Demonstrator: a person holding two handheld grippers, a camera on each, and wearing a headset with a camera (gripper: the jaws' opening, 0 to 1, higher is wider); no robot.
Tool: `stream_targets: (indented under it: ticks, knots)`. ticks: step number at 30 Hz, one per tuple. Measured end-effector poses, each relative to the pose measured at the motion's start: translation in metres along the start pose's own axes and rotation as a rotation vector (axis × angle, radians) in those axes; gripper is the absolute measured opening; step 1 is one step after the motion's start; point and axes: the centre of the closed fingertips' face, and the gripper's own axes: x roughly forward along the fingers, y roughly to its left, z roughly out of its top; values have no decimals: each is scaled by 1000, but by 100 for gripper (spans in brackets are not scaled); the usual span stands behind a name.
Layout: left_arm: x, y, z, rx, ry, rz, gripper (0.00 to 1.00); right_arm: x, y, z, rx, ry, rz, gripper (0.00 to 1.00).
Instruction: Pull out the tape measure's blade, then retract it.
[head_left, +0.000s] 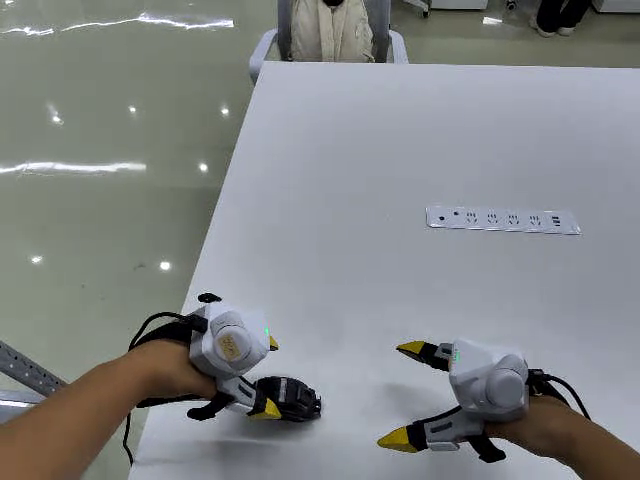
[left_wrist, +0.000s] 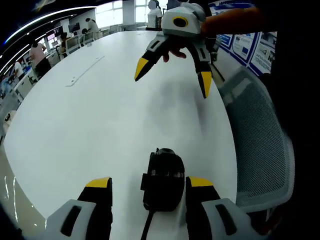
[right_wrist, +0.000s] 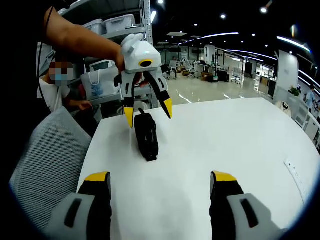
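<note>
Black tape measure (head_left: 290, 397) at table (head_left: 400, 150) near edge | left gripper (head_left: 269, 376) jaws loosely astride it | right gripper (head_left: 402, 394) jaws wide

White workbench (head_left: 400, 150), glossy pale floor (head_left: 100, 120), grey mesh chair (right_wrist: 45, 150), ceiling lights (right_wrist: 263, 10)

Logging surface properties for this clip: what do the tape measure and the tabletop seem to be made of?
Tape measure: black casing, likely plastic or rubber-coated, with a matte finish and ridged, moulded contours; the look alone leaves the exact material open.
Tabletop: smooth white surface, probably laminate, semi-matte, showing soft shadows and no grain.
</note>
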Motion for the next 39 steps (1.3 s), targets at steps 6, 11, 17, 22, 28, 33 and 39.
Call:
stream_targets:
  ticks: [6,11,17,22,28,33,39]
  knots:
    - [8,-6,-1,14,12,-17,53,17,5,3,-28,28,24,86]
    - [11,-7,-5,18,22,-20,53,30,7,4,-60,50,45,84]
    - [19,-10,-10,43,44,-27,44,41,8,10,-64,51,54,80]
    - [20,-17,-14,67,54,-51,34,49,9,12,-76,61,67,75]
    - [19,-16,-12,53,21,-40,33,57,8,15,-92,62,61,70]
    - [19,-16,-12,61,26,-45,33,63,9,15,-95,74,70,66]
    - [19,-16,-12,68,30,-52,32,67,12,16,-91,76,83,58]
